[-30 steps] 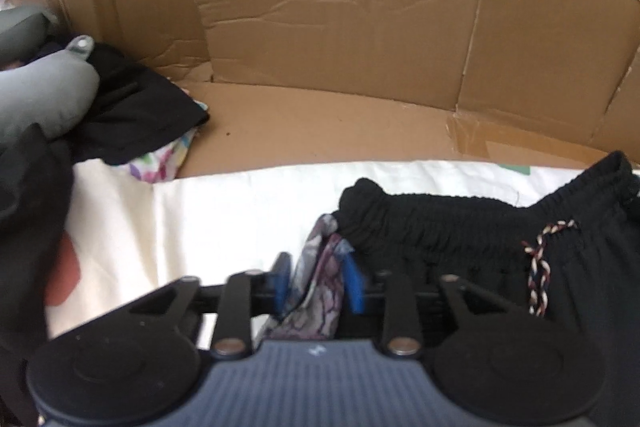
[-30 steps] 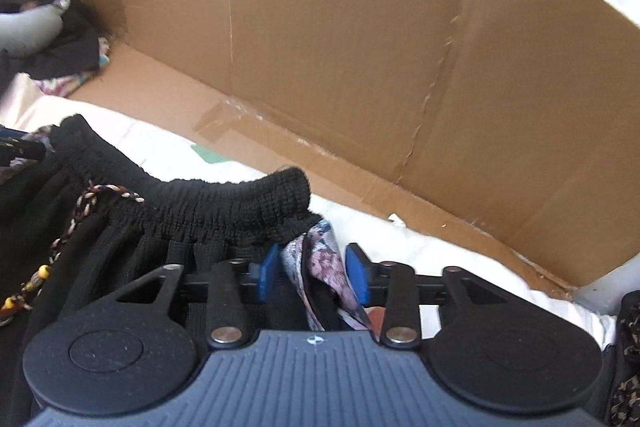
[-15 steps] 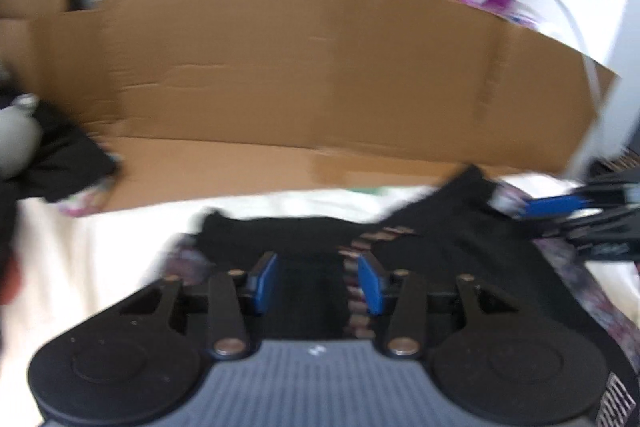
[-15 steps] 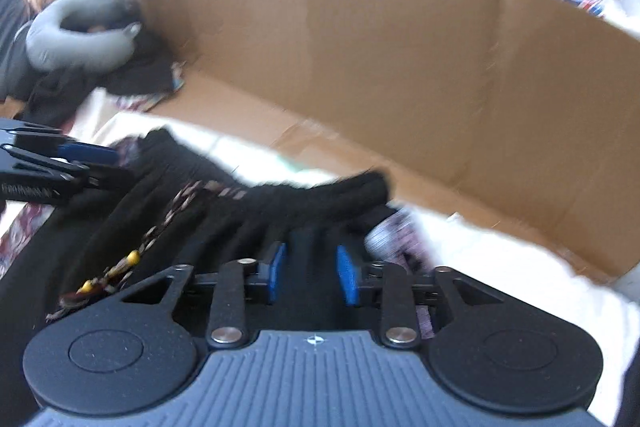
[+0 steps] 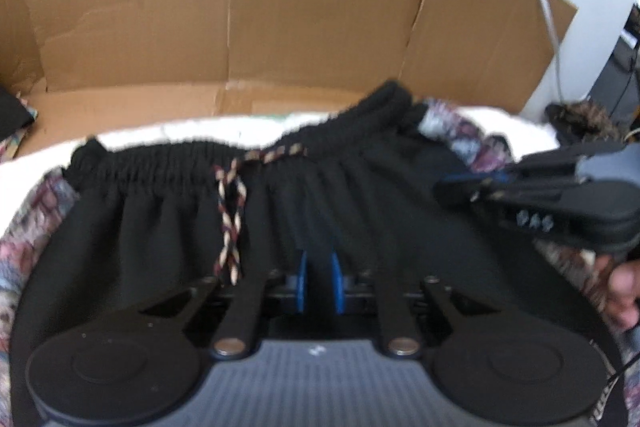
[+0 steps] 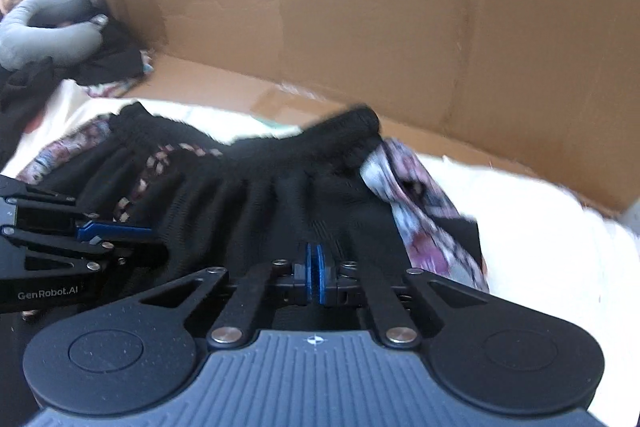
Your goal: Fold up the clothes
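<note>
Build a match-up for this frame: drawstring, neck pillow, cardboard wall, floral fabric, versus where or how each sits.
Things:
1. drawstring
2. neck pillow
3. cardboard wall
4. floral fabric

Places or states:
a. grey, far left in the right wrist view, on dark clothes
b. sticks out from under the black garment at its sides
c. brown, upright behind the garment
d. braided, hangs from the waistband down the front

Pairs: 1-d, 2-a, 3-c, 4-b
</note>
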### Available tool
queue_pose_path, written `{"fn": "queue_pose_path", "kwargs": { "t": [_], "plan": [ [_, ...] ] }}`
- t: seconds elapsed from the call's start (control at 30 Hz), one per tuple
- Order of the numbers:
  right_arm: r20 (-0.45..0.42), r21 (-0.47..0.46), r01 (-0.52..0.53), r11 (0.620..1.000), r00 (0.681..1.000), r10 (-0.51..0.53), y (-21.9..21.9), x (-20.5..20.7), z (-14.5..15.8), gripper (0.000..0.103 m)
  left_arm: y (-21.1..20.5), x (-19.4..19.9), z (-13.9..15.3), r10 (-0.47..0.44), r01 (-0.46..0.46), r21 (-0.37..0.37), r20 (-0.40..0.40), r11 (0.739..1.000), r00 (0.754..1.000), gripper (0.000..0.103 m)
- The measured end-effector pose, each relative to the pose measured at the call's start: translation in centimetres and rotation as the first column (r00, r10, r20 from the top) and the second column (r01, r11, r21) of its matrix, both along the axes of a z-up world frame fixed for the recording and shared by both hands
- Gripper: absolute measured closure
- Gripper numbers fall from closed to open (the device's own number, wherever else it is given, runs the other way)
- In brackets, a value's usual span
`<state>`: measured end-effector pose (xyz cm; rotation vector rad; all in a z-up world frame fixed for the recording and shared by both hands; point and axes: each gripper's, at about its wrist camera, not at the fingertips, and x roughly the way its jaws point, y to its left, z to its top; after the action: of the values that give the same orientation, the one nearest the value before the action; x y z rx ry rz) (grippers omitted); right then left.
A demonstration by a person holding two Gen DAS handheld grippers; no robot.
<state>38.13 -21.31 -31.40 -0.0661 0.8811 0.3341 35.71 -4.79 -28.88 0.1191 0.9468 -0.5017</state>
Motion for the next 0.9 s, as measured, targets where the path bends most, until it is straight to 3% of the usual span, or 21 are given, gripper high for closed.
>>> {"fn": "queue_pose_path", "kwargs": {
  "t": [0.07,0.23,0.37,0.57,0.73,0.9],
  "plan": [
    [-0.024,-0.009,0.008,1.000,1.000,-0.008,-0.5,-0.3,-0.7,0.097,0.1,-0.3,-0.7,0.006,-0.006,0.021,0.001,1.000,1.000,0.088],
    [-0.067,-0.004,-0.034,0.999,0.997,0.034,-1.5,-2.3,-1.7,0.096,1.6,-1.4,0.2,0.027,-0.026,-0.022,0.019,0.999,0.999,0.087],
    [-0.065,0.015,-0.057,0.998,0.996,0.058,-2.6,-3.6,-0.7,0.095,4.9,-3.2,2.2,0.060,-0.054,-0.056,0.113,0.997,0.992,0.087],
    [-0.044,0.035,-0.031,0.999,0.998,0.033,-5.1,-4.4,0.8,0.095,9.5,-3.0,3.1,0.130,-0.131,-0.011,0.177,0.991,0.976,0.087],
    [-0.023,0.011,-0.030,0.999,0.999,0.030,-6.0,-4.8,1.3,0.072,13.2,-2.8,3.7,0.185,-0.196,0.025,0.230,0.980,0.955,0.087],
    [-0.029,-0.045,-0.014,0.999,0.999,0.013,-6.5,-4.5,0.4,0.071,14.4,-2.2,1.7,0.204,-0.230,0.108,0.210,0.967,0.956,0.086]
  ]
}}
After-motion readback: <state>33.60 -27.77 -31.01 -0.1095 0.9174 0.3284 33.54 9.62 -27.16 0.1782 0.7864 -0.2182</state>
